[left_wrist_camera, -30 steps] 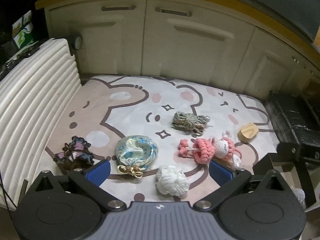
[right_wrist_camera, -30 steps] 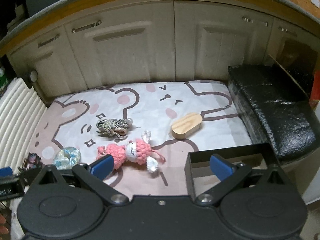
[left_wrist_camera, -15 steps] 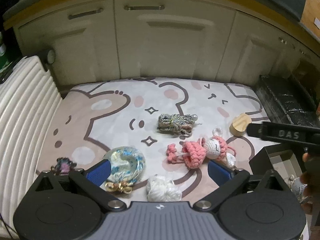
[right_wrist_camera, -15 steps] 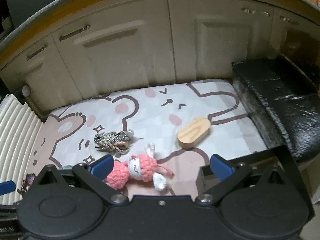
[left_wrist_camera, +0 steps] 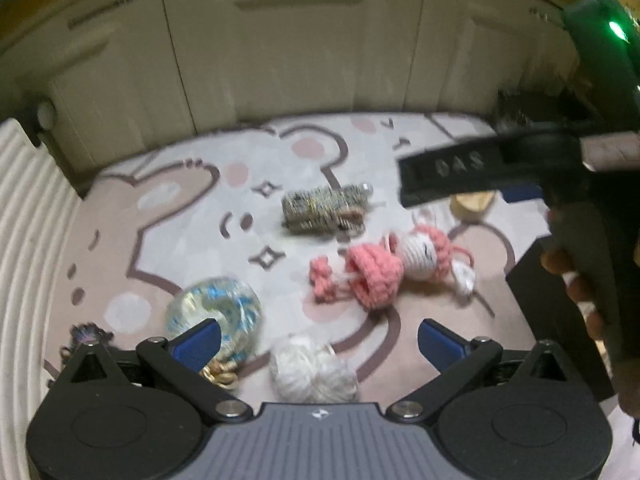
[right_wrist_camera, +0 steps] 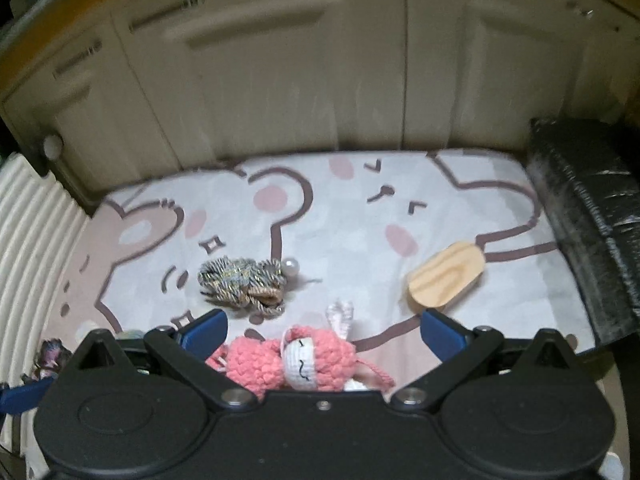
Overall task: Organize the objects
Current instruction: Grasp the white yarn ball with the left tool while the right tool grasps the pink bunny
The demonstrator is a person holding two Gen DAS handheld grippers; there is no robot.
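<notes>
Pink doll (right_wrist_camera: 296, 360) now sits between the right gripper (right_wrist_camera: 324, 330) fingers
Both grippers, left gripper (left_wrist_camera: 318, 338) included, gape wide and empty; the right one has advanced, likely to grab it

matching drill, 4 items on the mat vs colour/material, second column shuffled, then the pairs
Items:
1. crochet doll
2. oval block
3. yarn ball
4. round pouch

Descriptions:
A. plain white
B. pale wood grain
C. pink with a white face
D. shiny, with blue flecks and a gold tassel

Pairs: 1-C, 2-B, 3-A, 4-D
</notes>
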